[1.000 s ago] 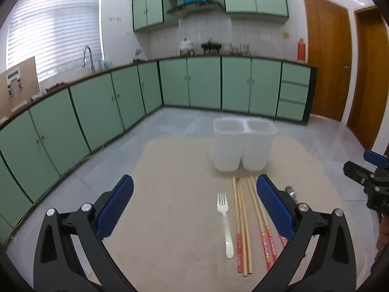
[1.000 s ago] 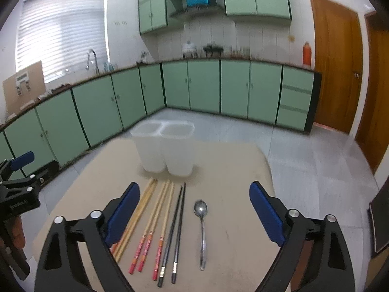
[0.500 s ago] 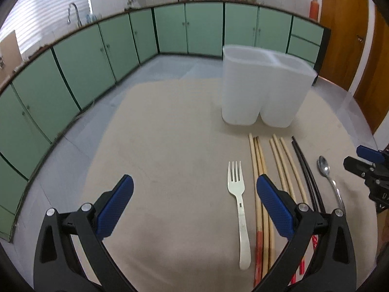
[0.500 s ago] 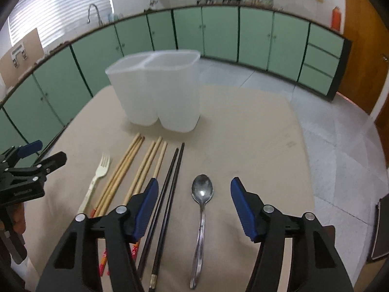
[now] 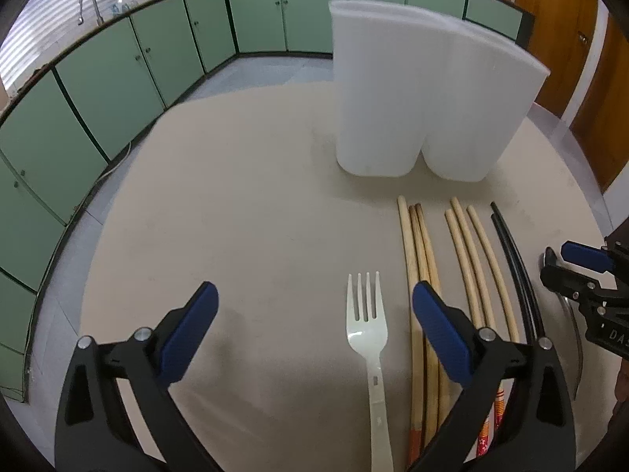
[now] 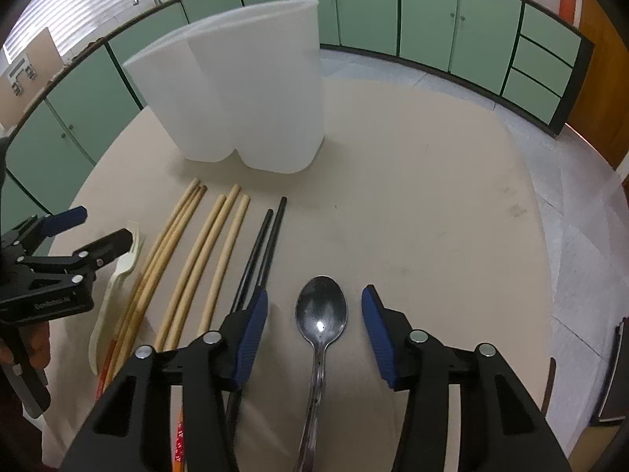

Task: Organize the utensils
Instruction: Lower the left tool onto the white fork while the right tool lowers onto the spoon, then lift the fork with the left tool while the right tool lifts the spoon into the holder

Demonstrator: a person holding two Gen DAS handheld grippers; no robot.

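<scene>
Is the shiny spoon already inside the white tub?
No, the spoon lies flat on the table between the open right gripper fingers, in front of the white tub.

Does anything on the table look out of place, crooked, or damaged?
Nothing stands out. The white plastic fork, wooden chopsticks, black chopsticks and metal spoon lie side by side on the beige table, and the white two-compartment holder stands upright.
</scene>
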